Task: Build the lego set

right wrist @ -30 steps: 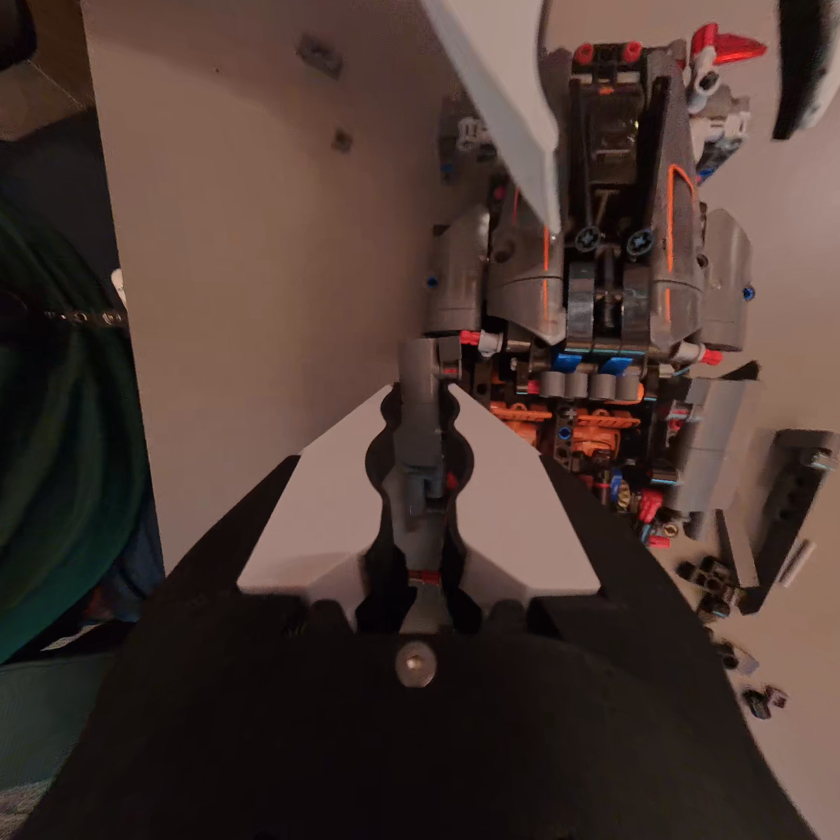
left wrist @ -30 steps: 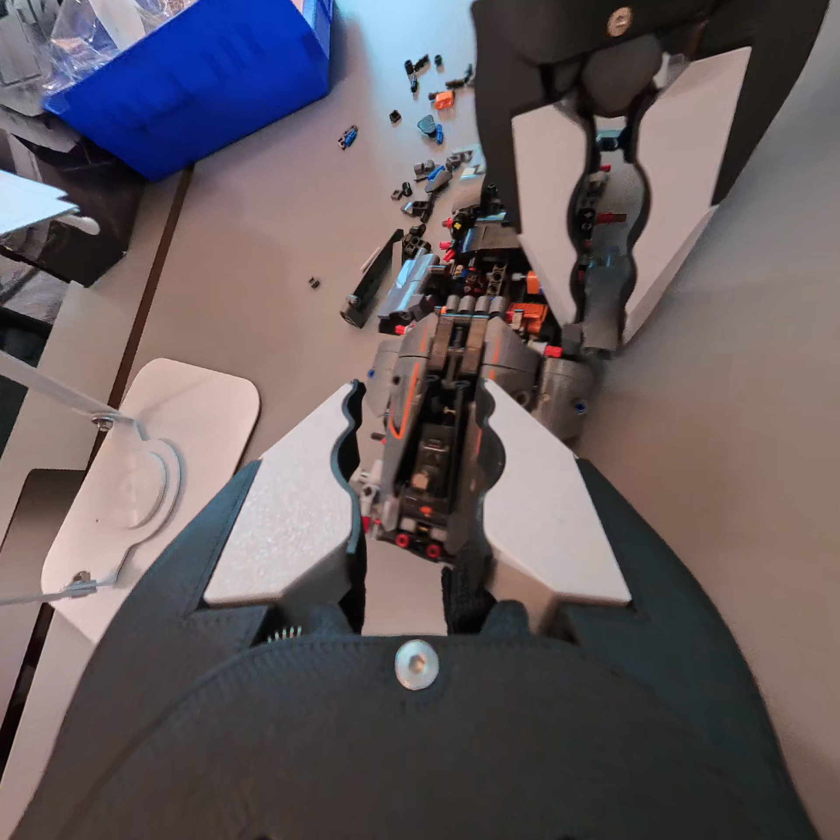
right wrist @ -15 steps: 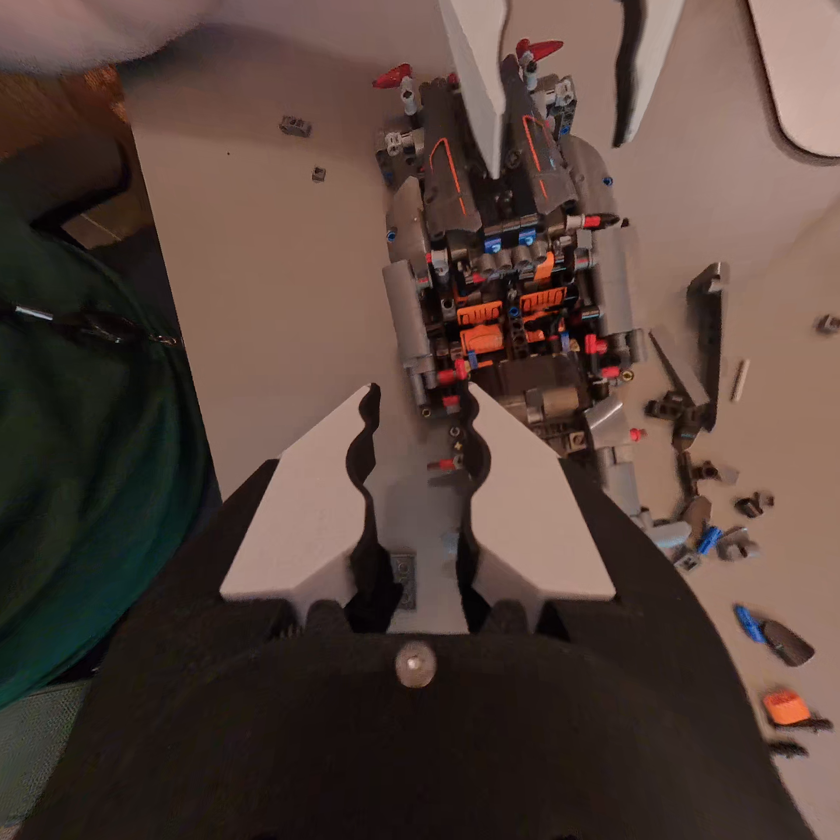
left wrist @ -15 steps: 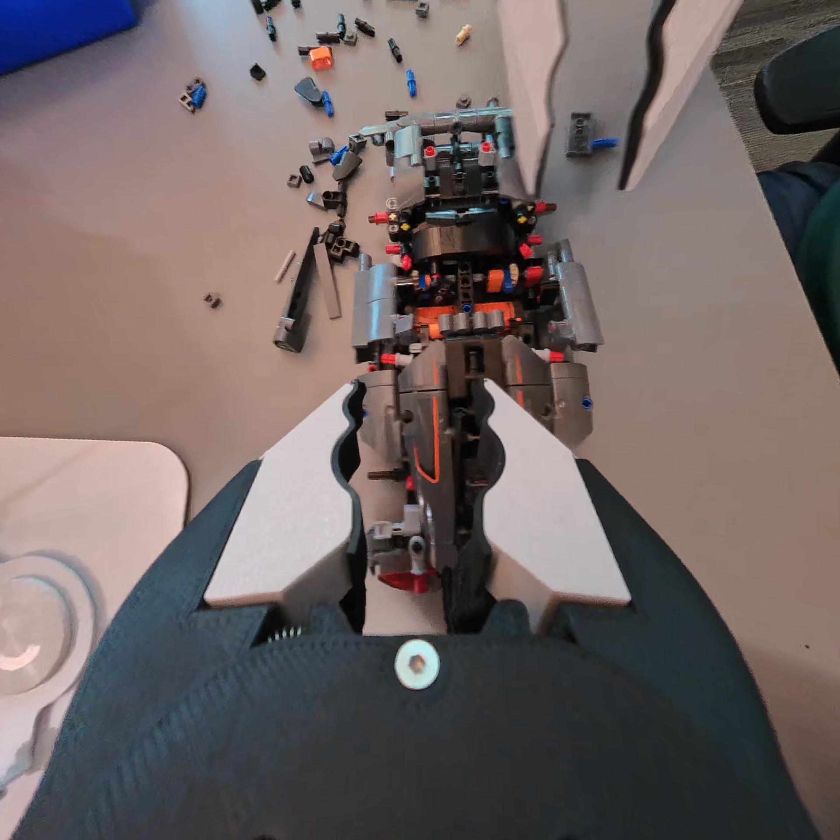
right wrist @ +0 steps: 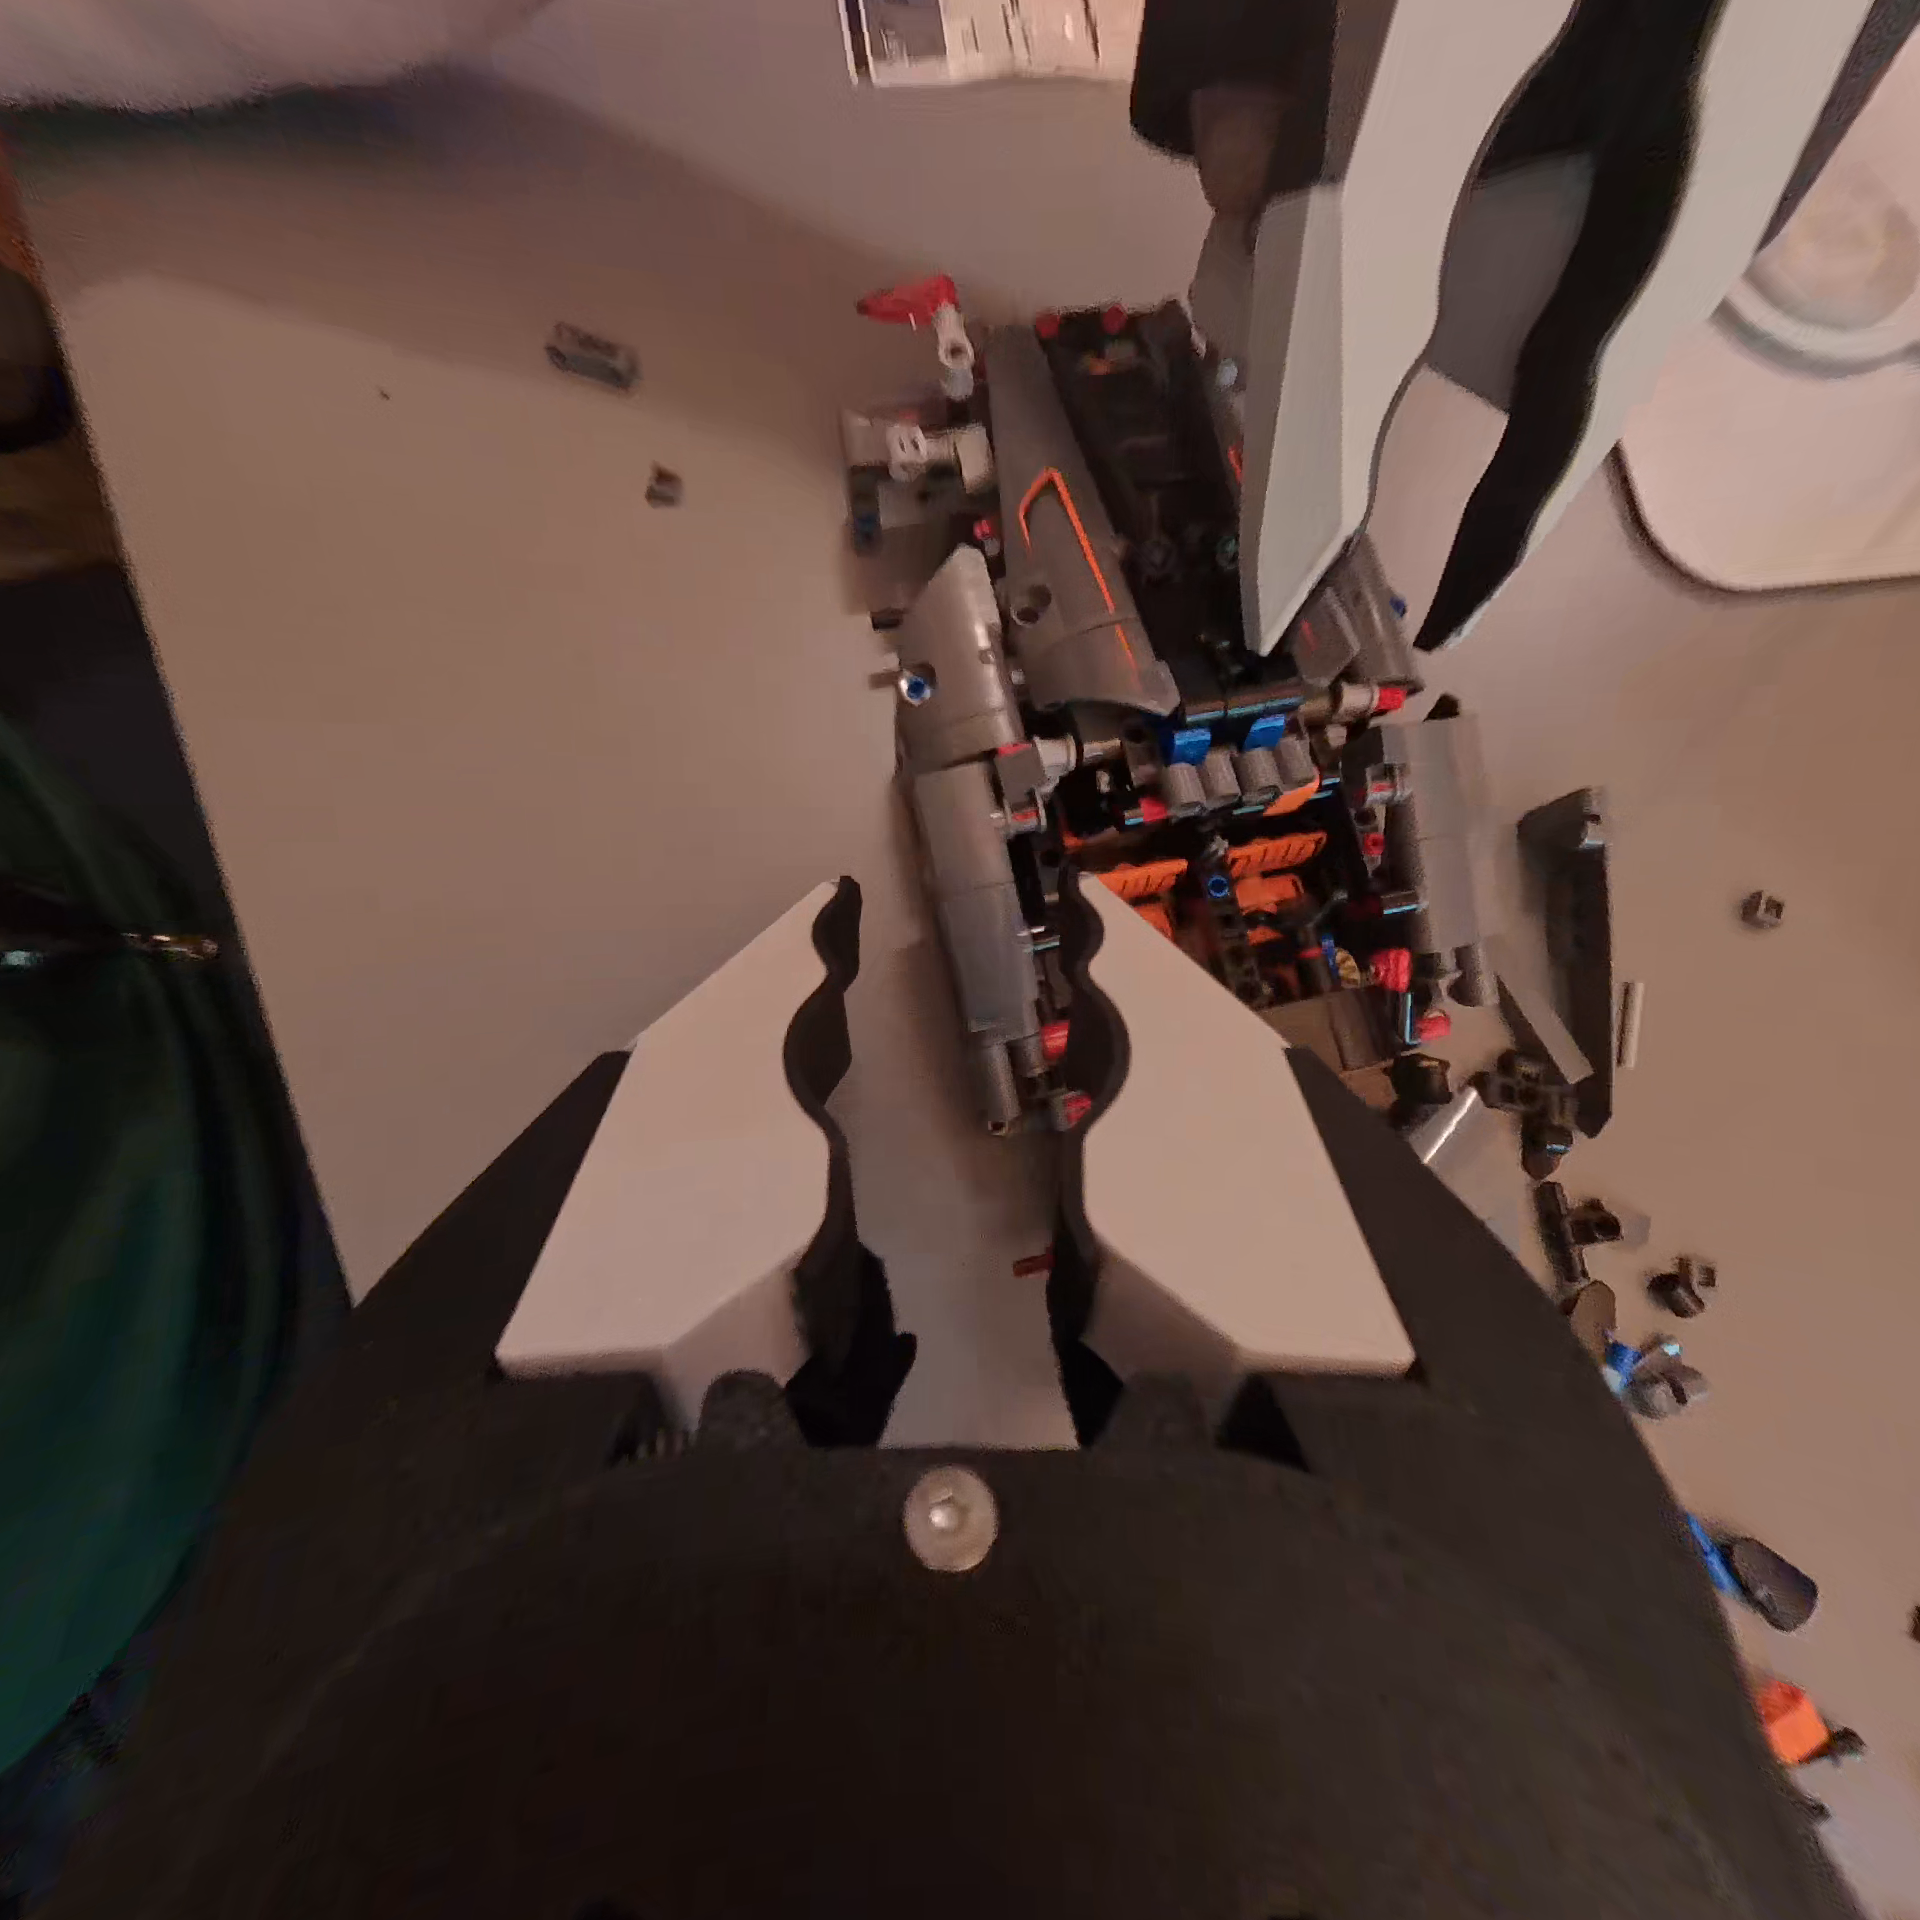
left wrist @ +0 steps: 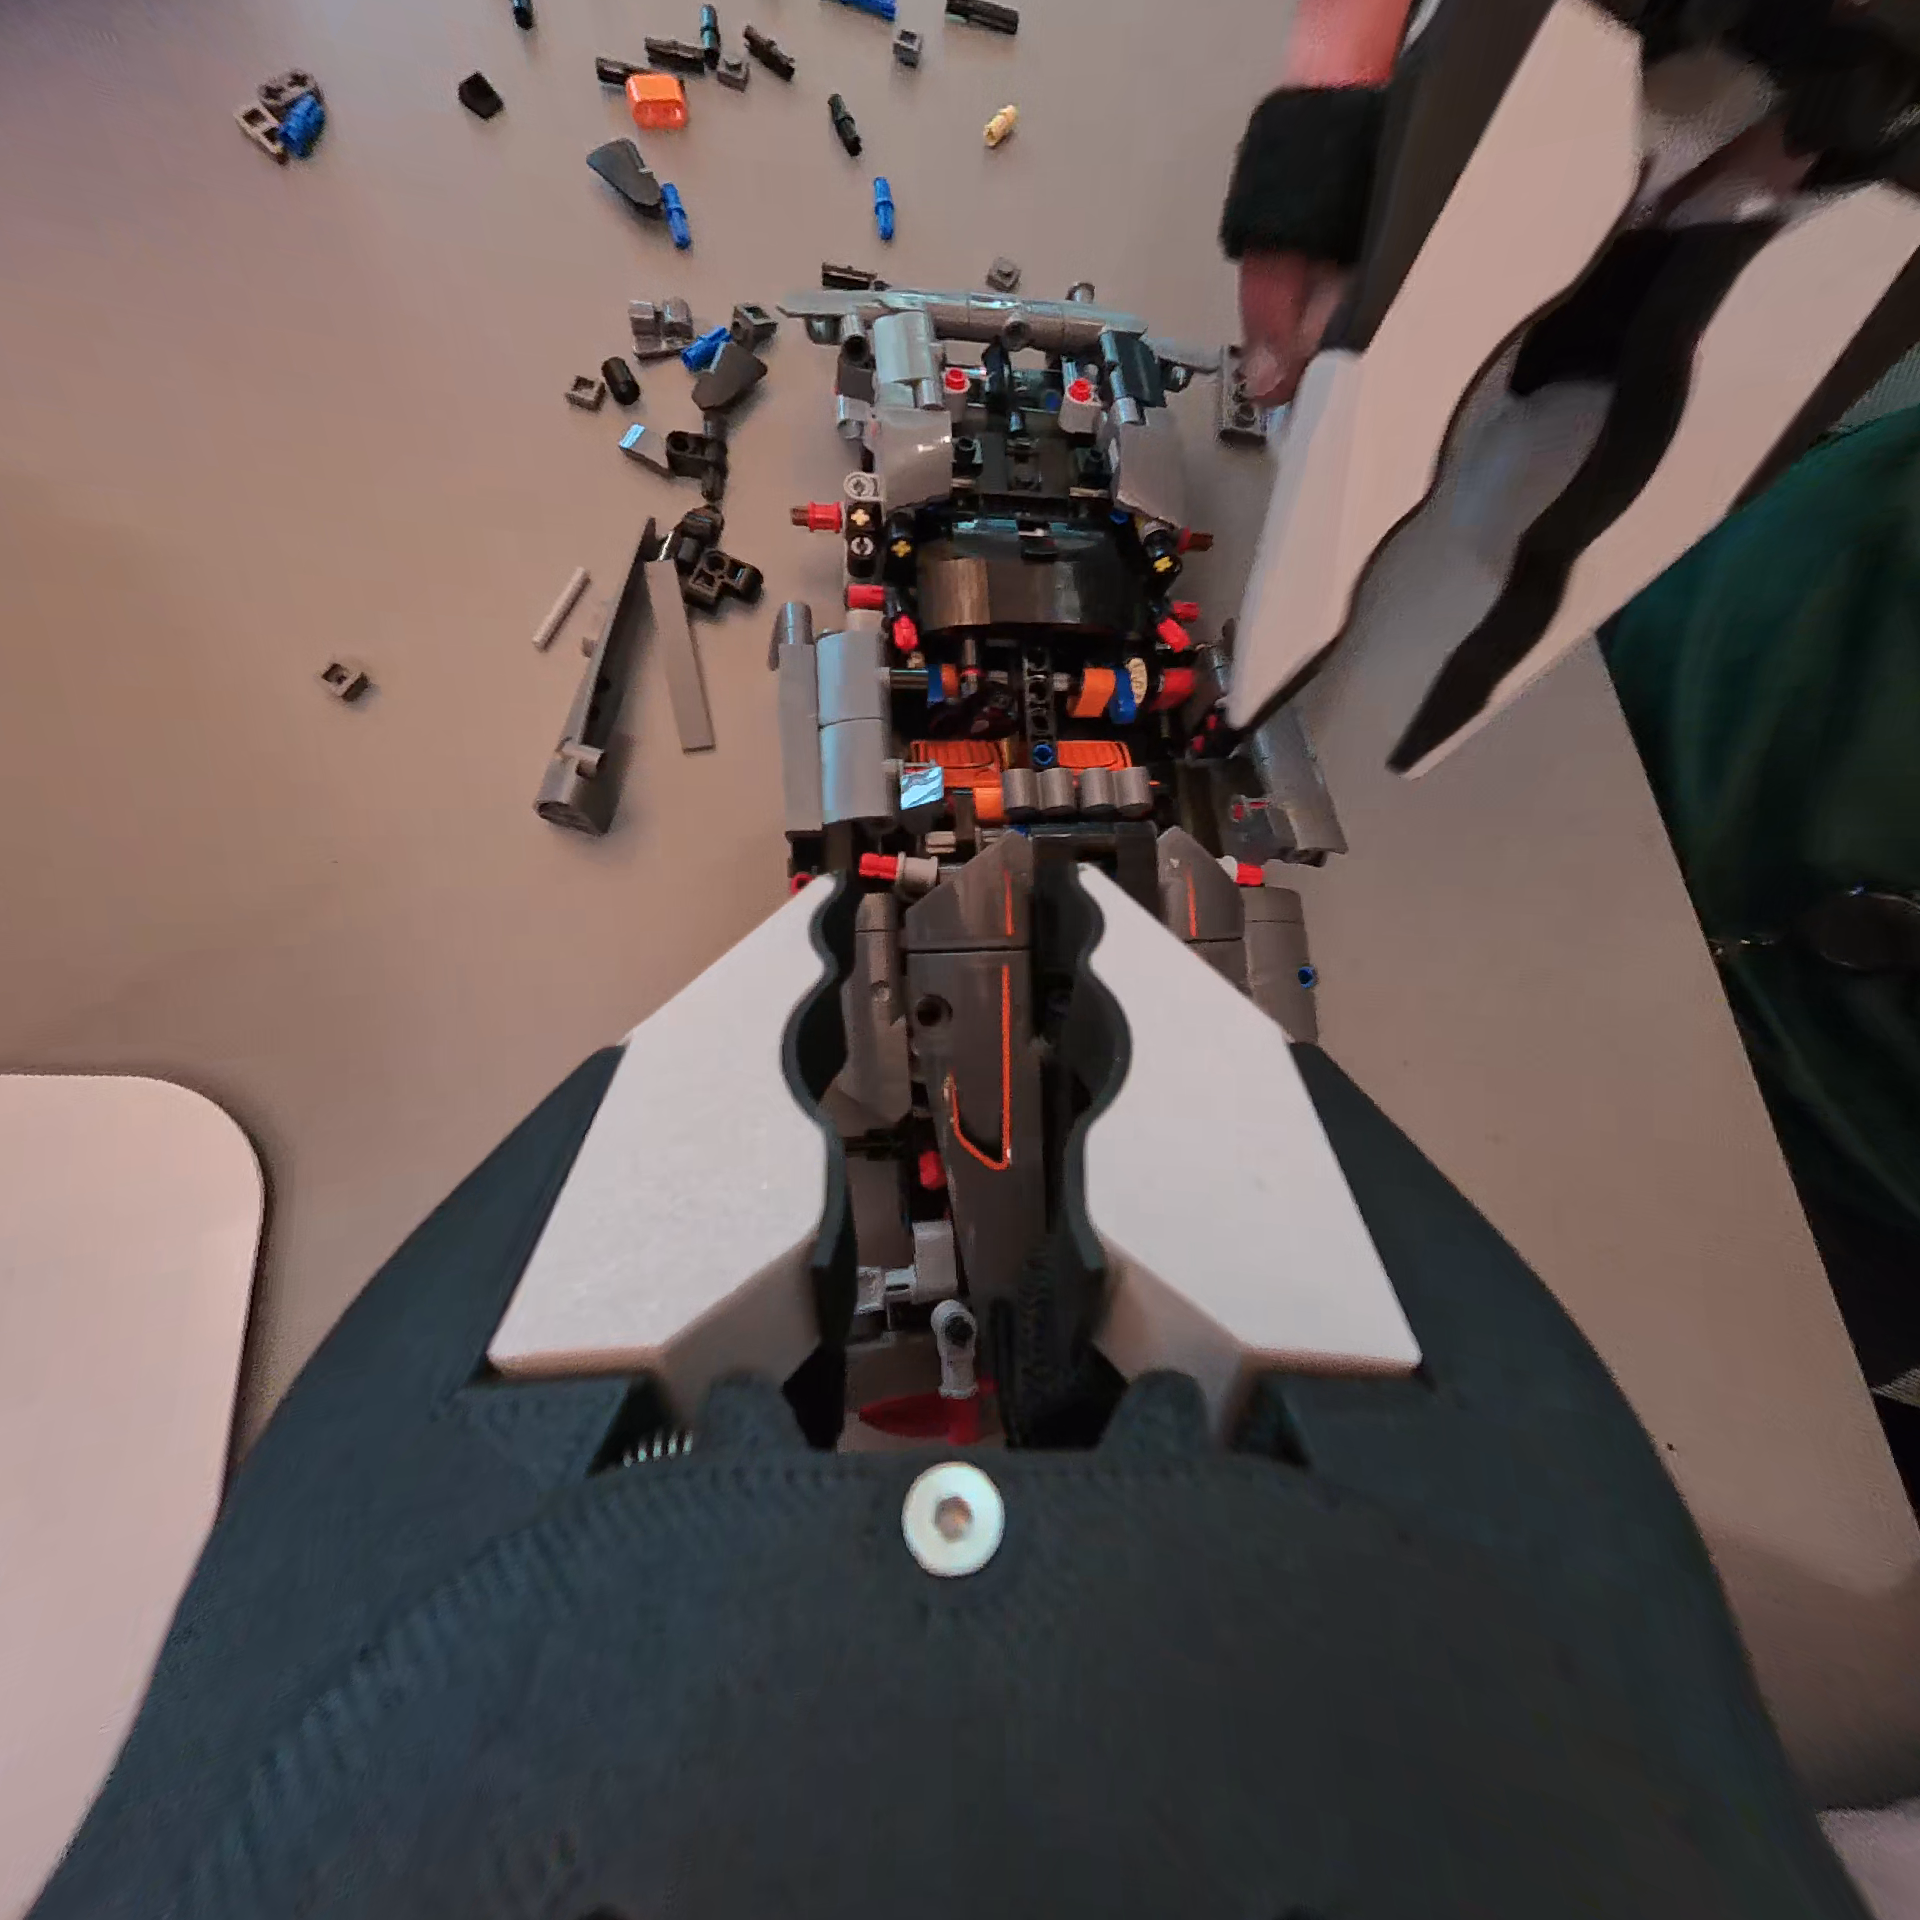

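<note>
The Lego vehicle model (left wrist: 1023, 665) lies flat on the grey table (left wrist: 312, 914), its dark grey, orange-striped end toward the left gripper (left wrist: 956, 904). That gripper's fingers straddle one dark grey striped panel (left wrist: 977, 1049) of the model; firm clamping cannot be confirmed. The right gripper (right wrist: 961, 909) is parted, holding nothing, its tips just beside the model's grey side panel (right wrist: 982, 914) at the table edge. Loose Lego pieces (left wrist: 675, 416) lie scattered on the table on the model's far side from that edge. A long dark grey beam (left wrist: 592, 717) lies near the model.
</note>
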The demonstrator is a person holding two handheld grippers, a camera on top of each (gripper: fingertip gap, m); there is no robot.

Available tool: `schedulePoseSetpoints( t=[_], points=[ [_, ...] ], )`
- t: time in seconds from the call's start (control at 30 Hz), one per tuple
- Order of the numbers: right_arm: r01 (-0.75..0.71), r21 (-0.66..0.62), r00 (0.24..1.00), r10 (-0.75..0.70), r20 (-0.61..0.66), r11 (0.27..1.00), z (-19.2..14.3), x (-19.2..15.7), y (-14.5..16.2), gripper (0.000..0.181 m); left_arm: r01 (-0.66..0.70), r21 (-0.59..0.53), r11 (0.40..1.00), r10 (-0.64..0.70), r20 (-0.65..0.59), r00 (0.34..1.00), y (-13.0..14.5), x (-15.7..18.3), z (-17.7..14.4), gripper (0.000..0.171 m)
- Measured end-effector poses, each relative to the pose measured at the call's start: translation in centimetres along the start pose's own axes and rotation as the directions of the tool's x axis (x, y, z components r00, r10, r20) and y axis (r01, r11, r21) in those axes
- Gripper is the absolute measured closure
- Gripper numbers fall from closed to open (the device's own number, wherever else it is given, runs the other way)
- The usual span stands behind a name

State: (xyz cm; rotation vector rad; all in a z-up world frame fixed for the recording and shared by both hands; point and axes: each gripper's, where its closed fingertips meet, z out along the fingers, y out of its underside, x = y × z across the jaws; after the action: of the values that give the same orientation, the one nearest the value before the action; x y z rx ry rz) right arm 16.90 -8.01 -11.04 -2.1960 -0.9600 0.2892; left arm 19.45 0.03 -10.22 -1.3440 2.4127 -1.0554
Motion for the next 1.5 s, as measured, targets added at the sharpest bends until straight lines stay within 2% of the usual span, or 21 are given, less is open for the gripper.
schedulePoseSetpoints(
  t=[0.07, 0.17, 0.37, 0.47, 0.57, 0.77, 1.0, 1.13, 1.27, 1.5],
  points=[
    [0.001, -0.057, 1.000, -0.001, -0.002, 0.998, 1.1, 0.4, 0.7, 0.152, 0.001, -0.002, 1.000, -0.001, -0.007, 1.000, 0.1, 0.1, 0.1, 0.135],
    [0.023, -0.065, 0.999, -0.020, 0.043, 0.998, 1.7, 0.0, 0.8, 0.165, 0.016, 0.001, 1.000, -0.016, -0.027, 1.000, 0.2, 0.4, 0.1, 0.137],
    [0.085, -0.076, 0.993, -0.078, 0.090, 0.993, 1.0, -0.6, 1.1, 0.166, 0.024, 0.000, 1.000, -0.024, -0.050, 0.998, 0.1, 0.7, 0.5, 0.132],
    [0.044, -0.073, 0.995, -0.037, 0.094, 0.996, 1.1, -0.5, 1.1, 0.166, 0.038, 0.005, 0.999, -0.037, -0.080, 0.996, 0.1, 1.0, 0.6, 0.136],
    [-0.010, -0.054, 0.996, 0.014, 0.090, 0.998, 0.9, -0.3, 1.1, 0.165, 0.041, 0.005, 0.999, -0.040, -0.071, 0.997, 0.2, 0.7, 0.4, 0.133],
    [0.001, -0.033, 0.997, 0.001, 0.082, 0.999, 0.4, -0.6, 1.0, 0.159, 0.099, 0.054, 0.994, -0.097, -0.032, 0.995, -0.4, -0.9, 0.4, 0.129],
    [-0.057, 0.035, 0.997, 0.056, 0.051, 0.998, -1.9, 0.0, 1.1, 0.154, 0.151, 0.121, 0.981, -0.152, 0.005, 0.988, -0.8, -2.8, 0.7, 0.152],
    [-0.124, 0.075, 0.992, 0.121, 0.047, 0.989, -4.2, 0.2, 2.3, 0.155, 0.166, 0.094, 0.982, -0.166, -0.003, 0.986, -0.2, -2.9, 1.4, 0.156],
    [-0.155, 0.063, 0.988, 0.154, 0.030, 0.986, -5.6, -0.2, 4.2, 0.157, 0.166, 0.064, 0.984, -0.166, -0.017, 0.986, 0.3, -2.7, 2.1, 0.163],
    [-0.160, 0.059, 0.987, 0.160, 0.010, 0.985, -4.7, -1.5, 5.1, 0.157, 0.166, 0.060, 0.984, -0.166, -0.019, 0.986, 0.3, -2.7, 2.5, 0.170]
  ],
)
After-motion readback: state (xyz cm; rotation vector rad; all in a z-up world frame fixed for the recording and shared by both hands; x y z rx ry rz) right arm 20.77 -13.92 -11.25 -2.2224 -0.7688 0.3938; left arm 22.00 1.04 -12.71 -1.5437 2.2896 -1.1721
